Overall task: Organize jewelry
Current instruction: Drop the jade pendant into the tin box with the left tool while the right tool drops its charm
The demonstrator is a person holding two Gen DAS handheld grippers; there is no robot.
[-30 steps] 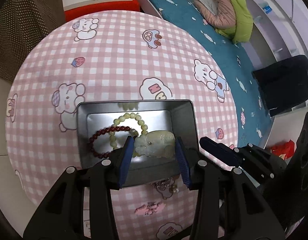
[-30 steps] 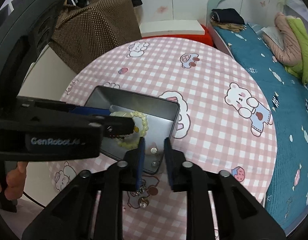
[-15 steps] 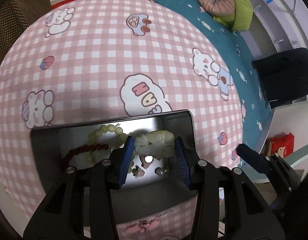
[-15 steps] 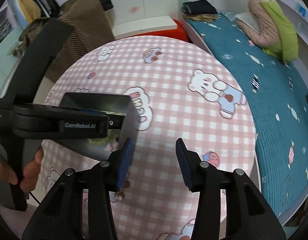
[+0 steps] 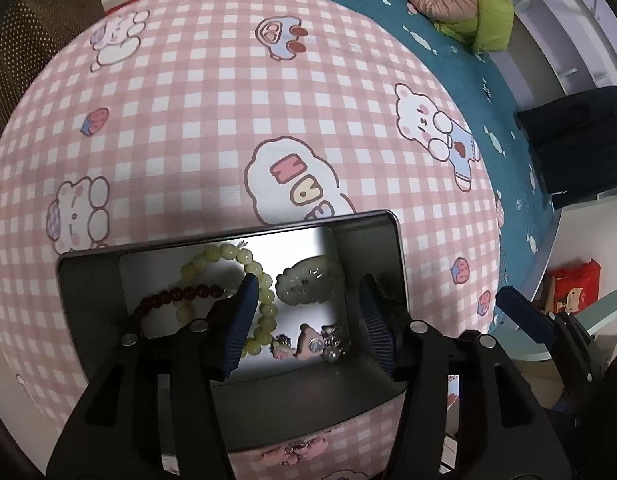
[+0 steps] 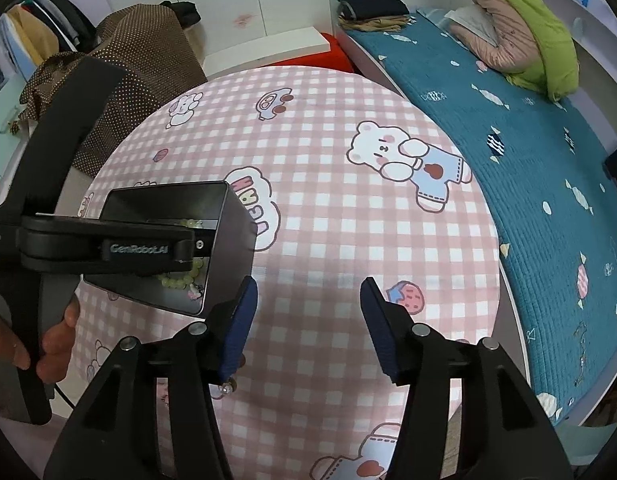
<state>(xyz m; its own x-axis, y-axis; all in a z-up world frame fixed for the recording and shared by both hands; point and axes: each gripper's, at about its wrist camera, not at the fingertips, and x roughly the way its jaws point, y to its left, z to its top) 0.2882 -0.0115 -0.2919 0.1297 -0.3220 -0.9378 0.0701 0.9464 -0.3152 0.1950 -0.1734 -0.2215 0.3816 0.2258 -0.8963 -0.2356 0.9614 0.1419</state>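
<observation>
Since the earlier frame your left tongs [image 5: 306, 320] let go of the pale green jade pendant [image 5: 308, 285]; it lay on the floor of the metal tin [image 5: 388, 264], centre of the left view, beside the yellow-green bead bracelet [image 5: 260, 280], the dark red bead bracelet [image 5: 176, 294] and a small pink charm [image 5: 308, 346]. Those jaws had just been opening and stood apart, the pendant between them but untouched. To finish this step well, you should have lifted straight up, clear of the tin's walls. Your right tongs [image 6: 308, 320] had swung off the tin to bare checked worktop [image 6: 328, 240], also just opening, jaws apart and empty.
</observation>
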